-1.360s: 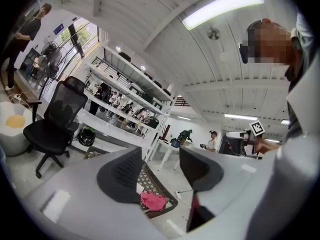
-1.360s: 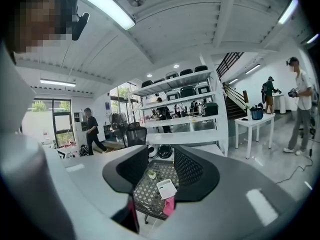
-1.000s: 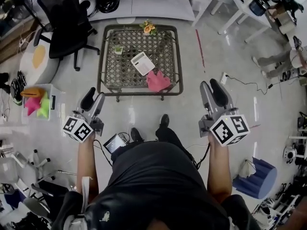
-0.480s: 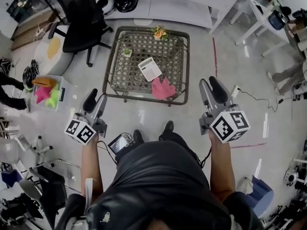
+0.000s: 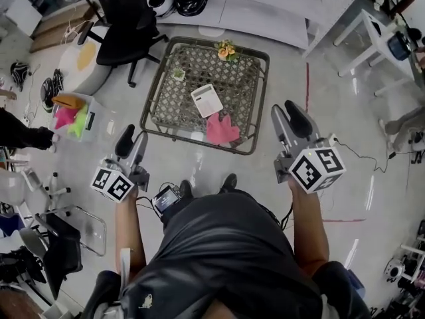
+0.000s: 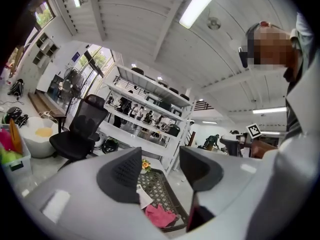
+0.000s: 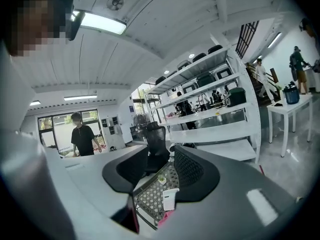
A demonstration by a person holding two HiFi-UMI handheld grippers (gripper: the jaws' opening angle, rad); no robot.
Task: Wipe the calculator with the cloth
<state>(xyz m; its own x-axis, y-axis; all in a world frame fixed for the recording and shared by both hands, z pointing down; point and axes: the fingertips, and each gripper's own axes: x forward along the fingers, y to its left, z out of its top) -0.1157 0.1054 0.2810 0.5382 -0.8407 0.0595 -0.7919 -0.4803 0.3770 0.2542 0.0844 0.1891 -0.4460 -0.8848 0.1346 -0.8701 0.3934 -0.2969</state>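
Table (image 5: 178,105): low, square, dark frame with an open lattice top, standing on a pale glossy floor (image 5: 265,171).
Calculator (image 5: 206,100): white, lying flat right of centre, turned at an angle.
Cloth (image 5: 222,129): pink, crumpled, at the near right edge, just beside the calculator.
Flowers (image 5: 226,50): orange and yellow, at the far edge.
Potted plant (image 5: 178,74): small, green, far left part.

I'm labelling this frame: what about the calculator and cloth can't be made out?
- calculator: keys and display too small in the head view; a jaw covers part of it in the left gripper view.
- cloth: right gripper view shows only a sliver beside a jaw.
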